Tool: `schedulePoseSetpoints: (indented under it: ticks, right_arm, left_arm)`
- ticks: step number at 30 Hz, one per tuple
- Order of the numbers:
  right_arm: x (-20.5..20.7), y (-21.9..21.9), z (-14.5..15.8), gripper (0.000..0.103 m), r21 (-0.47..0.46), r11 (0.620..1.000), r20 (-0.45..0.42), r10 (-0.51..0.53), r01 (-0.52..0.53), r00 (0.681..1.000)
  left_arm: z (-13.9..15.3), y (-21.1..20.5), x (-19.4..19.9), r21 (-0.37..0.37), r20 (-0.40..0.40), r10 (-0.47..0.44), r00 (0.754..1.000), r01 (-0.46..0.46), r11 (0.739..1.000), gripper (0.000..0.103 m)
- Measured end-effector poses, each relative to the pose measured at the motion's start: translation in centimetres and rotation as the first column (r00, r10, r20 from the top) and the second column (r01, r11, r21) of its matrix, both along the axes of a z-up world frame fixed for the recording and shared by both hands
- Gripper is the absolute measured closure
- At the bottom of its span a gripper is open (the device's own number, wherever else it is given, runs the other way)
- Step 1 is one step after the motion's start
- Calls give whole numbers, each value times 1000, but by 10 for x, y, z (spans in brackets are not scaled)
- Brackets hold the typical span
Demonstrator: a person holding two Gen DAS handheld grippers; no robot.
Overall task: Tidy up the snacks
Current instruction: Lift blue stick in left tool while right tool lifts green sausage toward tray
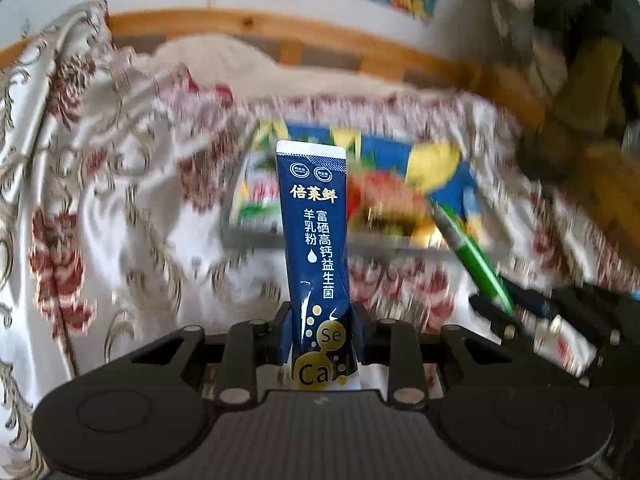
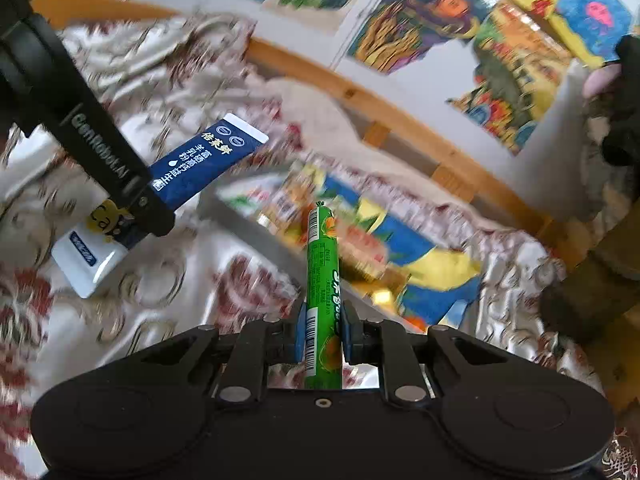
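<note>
My left gripper clamped the goat-milk powder sachet, my right gripper the green sausage stick; I judged both needed level carrying to the colourful box.

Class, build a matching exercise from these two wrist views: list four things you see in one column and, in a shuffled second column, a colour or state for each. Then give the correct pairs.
Column A
1. powder sachet
2. sausage stick
3. cloth
4. wooden rail

Column B
a. green, clamped in the right gripper
b. white with a red floral pattern
c. orange-brown, running behind the cloth
d. dark blue, clamped in the left gripper

Pairs: 1-d, 2-a, 3-b, 4-c
</note>
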State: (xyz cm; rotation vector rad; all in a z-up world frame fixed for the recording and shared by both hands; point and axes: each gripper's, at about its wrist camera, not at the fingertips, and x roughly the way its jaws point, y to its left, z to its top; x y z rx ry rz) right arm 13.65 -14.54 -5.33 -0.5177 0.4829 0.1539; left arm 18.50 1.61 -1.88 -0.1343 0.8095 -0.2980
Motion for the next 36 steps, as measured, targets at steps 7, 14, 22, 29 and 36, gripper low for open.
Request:
schedulePoseSetpoints:
  ticks: [7,14,22,29,36]
  right_arm:
    - [10,-16,26,85,42,998,165,-51,45,985]
    - [41,-40,39,84,41,996,281,-92,84,955]
    - [98,-67,40,84,121,983,284,-165,135,944]
    - [136,-75,21,84,190,964,217,-228,187,949]
    - [163,-78,-4,84,229,946,82,-255,230,964]
  left_arm:
    - [31,-16,33,-103,142,64,988,-50,993,71]
    - [41,-39,78,-177,230,83,970,-42,983,71]
    - [19,-59,116,-192,259,66,964,-16,981,71]
    - [-3,-61,143,-255,239,66,969,-3,967,71]
    - [-31,-64,161,-228,129,44,991,-14,973,71]
